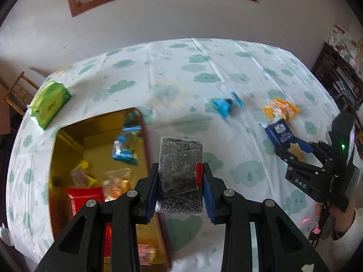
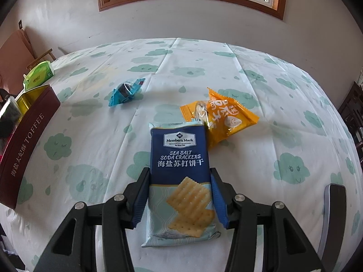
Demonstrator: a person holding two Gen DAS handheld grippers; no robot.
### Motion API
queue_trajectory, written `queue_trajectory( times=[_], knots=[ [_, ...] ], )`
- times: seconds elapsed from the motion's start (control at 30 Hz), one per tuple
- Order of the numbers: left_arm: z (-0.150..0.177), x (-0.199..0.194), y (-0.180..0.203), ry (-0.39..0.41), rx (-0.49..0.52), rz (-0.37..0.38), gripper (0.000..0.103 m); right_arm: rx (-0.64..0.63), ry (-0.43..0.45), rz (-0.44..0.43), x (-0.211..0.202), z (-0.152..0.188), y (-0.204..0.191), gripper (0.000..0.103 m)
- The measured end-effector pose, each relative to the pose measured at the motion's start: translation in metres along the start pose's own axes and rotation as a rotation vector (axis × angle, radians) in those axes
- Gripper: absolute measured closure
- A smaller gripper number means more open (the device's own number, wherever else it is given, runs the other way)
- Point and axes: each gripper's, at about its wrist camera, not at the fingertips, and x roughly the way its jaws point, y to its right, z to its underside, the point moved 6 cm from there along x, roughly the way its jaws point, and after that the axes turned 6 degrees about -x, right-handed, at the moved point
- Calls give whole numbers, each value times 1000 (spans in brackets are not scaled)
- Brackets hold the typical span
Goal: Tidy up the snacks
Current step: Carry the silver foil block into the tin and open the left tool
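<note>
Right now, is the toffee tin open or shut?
Open. The toffee tin has no lid on, and snack packets show inside on its shiny gold bottom.

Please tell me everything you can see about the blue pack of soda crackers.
The soda cracker pack is a flat, glossy foil-like pouch, dark blue above and pale blue below, printed with crackers and "Sea Salt Soda Crackers". It lies lengthwise between the right hand-held gripper's blue pads, which press its sides. Its top seam overlaps the orange snack packet on the cloud-patterned tablecloth.

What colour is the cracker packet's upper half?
Dark blue cracker packet top; clearest in the right wrist view.
</note>
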Motion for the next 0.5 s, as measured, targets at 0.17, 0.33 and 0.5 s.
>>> queue_trajectory(
  times=[0.17,0.33,0.5],
  knots=[
    [-7,-4,-33,14,-34,-53,71,-1,0,-1,0,0,0,52],
    [-15,-3,-72,22,-83,-107,71,-1,-1,-1,0,0,0,52],
    [-21,7,-113,15,-123,-172,71,2,-3,1,1,0,1,52]
  ],
)
